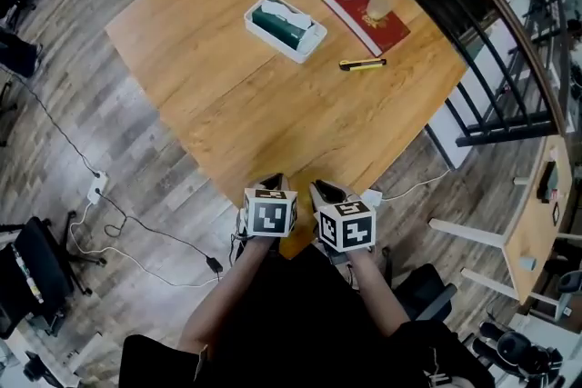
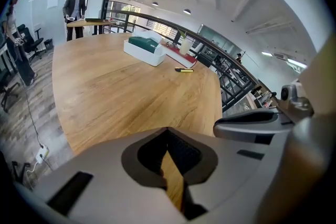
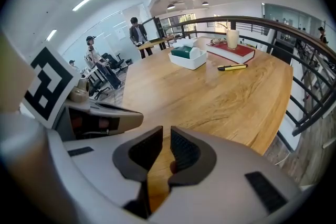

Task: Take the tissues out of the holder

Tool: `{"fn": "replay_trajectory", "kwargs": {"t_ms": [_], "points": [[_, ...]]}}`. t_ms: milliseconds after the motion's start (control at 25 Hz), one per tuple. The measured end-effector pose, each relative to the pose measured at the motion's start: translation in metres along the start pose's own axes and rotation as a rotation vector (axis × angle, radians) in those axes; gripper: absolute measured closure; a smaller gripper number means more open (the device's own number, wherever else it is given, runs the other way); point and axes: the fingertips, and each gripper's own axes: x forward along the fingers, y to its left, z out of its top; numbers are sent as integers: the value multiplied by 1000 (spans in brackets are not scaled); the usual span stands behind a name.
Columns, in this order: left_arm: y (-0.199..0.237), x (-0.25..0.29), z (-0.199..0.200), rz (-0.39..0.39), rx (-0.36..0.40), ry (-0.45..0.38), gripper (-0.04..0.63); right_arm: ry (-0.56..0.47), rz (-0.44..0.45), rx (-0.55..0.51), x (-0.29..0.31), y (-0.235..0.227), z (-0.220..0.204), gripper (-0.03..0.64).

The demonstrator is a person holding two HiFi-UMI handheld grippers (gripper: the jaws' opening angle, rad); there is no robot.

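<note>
The green tissues (image 1: 284,23) sit in the white holder (image 1: 307,47), far across the tabletop (image 1: 264,118). I expect them to be light, soft and crushable, so I'd pinch the pack's long sides. My left claw (image 1: 273,183) is pressed together. My right claw (image 1: 326,190) is barely parted and empty.

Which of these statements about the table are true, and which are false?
1. The tissue holder contains a green tissue pack. True.
2. The red book lies on the floor. False: it lies on the table, with a cup standing on it.
3. The yellow pen-like tool lies inside the holder. False: it lies on the bare table, beside the book.
4. Neither the left tongs nor the right tongs hold anything. True.
</note>
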Motion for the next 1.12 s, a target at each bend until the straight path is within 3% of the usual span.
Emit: {"fn": "replay_trajectory", "kwargs": {"t_ms": [280, 560, 1120], "points": [[20, 10, 8, -2, -45, 15, 597, 32, 17, -20, 19, 7, 16, 558], [26, 23, 14, -4, -95, 54, 597, 69, 90, -21, 37, 0, 35, 517], [40, 45, 43, 126, -287, 2, 597, 79, 186, -241, 68, -35, 109, 481]]}}
